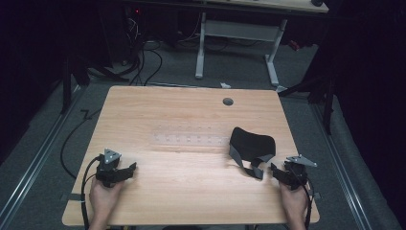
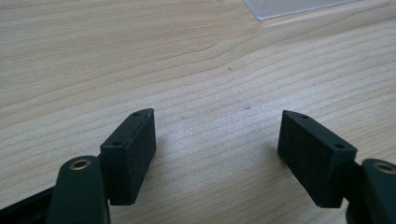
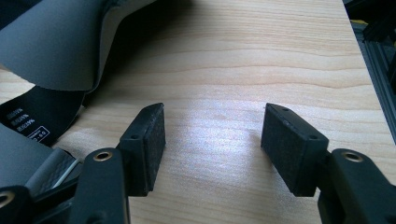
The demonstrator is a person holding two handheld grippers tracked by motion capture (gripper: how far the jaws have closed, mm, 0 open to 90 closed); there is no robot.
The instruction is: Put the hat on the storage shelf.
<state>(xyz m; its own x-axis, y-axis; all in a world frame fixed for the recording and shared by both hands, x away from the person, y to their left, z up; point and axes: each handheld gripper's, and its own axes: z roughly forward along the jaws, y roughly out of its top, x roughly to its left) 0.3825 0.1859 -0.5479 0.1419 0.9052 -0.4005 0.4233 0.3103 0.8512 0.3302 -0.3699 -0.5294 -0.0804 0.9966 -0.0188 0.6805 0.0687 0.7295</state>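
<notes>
A black fabric piece with grey straps lies on the right half of the wooden table. My right gripper rests low at the table's front right, just right of the straps, open. In the right gripper view its jaws stand wide apart over bare wood, and the grey and black fabric with a small printed label lies at the upper left, beside the left jaw. My left gripper sits at the front left, open; its jaws frame nothing but wood.
A long clear plastic strip lies across the table's middle; its corner shows at the top of the left gripper view. A round cable hole sits near the far edge. Beyond the table are floor cables and a white desk frame.
</notes>
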